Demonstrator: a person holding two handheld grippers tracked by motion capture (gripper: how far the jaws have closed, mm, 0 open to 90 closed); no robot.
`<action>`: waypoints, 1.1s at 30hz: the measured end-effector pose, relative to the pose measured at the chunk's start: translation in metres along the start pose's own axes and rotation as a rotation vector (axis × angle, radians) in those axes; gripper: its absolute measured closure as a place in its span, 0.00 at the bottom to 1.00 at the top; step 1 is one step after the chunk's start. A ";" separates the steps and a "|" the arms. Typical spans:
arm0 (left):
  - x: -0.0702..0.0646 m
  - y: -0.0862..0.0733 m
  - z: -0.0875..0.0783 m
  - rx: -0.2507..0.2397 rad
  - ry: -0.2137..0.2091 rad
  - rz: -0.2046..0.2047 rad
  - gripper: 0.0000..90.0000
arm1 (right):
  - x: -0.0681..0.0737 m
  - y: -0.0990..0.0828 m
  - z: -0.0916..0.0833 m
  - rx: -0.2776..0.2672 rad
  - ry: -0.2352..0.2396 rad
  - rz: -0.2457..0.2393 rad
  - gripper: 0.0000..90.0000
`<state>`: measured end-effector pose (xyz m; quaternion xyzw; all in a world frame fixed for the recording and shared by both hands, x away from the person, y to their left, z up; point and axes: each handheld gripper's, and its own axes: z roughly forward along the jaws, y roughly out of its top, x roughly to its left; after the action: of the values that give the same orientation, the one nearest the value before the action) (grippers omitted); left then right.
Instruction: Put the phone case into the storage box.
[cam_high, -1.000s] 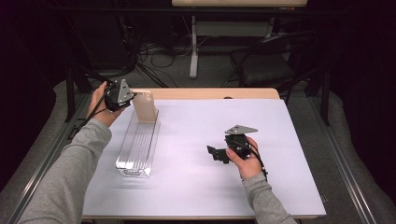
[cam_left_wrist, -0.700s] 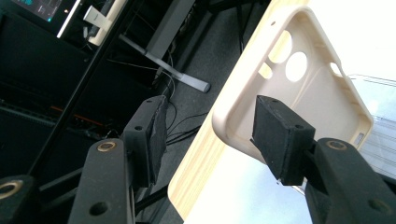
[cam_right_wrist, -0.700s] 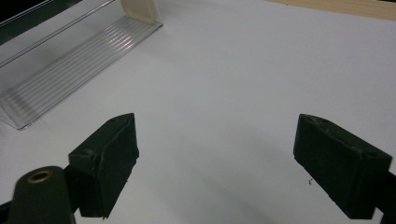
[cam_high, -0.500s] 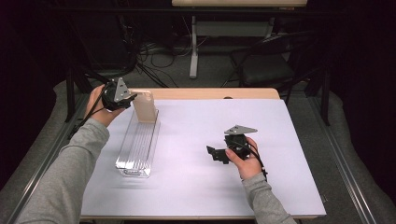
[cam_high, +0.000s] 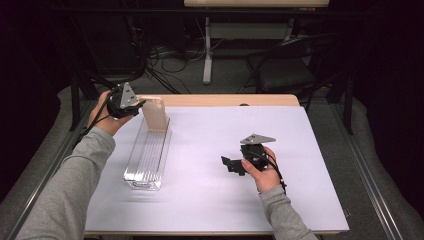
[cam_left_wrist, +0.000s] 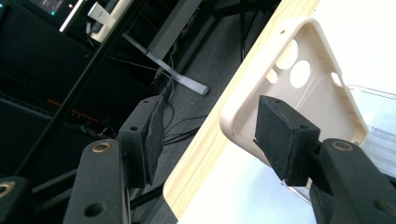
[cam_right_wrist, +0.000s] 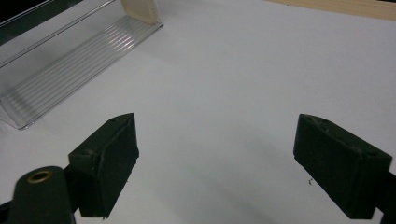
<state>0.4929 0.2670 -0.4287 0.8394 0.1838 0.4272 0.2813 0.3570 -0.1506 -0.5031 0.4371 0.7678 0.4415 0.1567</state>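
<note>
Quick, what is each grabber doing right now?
Left gripper: open, jaws just opening beside the phone case.
Right gripper: open, holding nothing.

no readable text, no labels, no brand marks, no numbers or signs on anything in view

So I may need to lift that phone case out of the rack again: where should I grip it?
Grip the phone case by its top edge, coming from above on the left gripper side. It stands upright in the clear rack, so only the thin upper rim is free.
</note>
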 end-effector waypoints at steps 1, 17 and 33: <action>0.000 0.000 0.000 -0.006 -0.011 -0.014 0.47 | 0.000 0.000 0.000 0.000 0.000 0.000 0.15; 0.007 0.000 -0.007 0.018 -0.075 -0.200 0.44 | -0.001 0.000 -0.001 0.004 0.007 0.004 0.15; 0.008 0.008 -0.023 0.015 -0.180 -0.392 0.34 | 0.000 0.000 -0.001 0.007 0.011 0.001 0.15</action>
<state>0.4786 0.2725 -0.4081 0.8244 0.3207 0.2865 0.3681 0.3564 -0.1506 -0.5022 0.4355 0.7700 0.4412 0.1508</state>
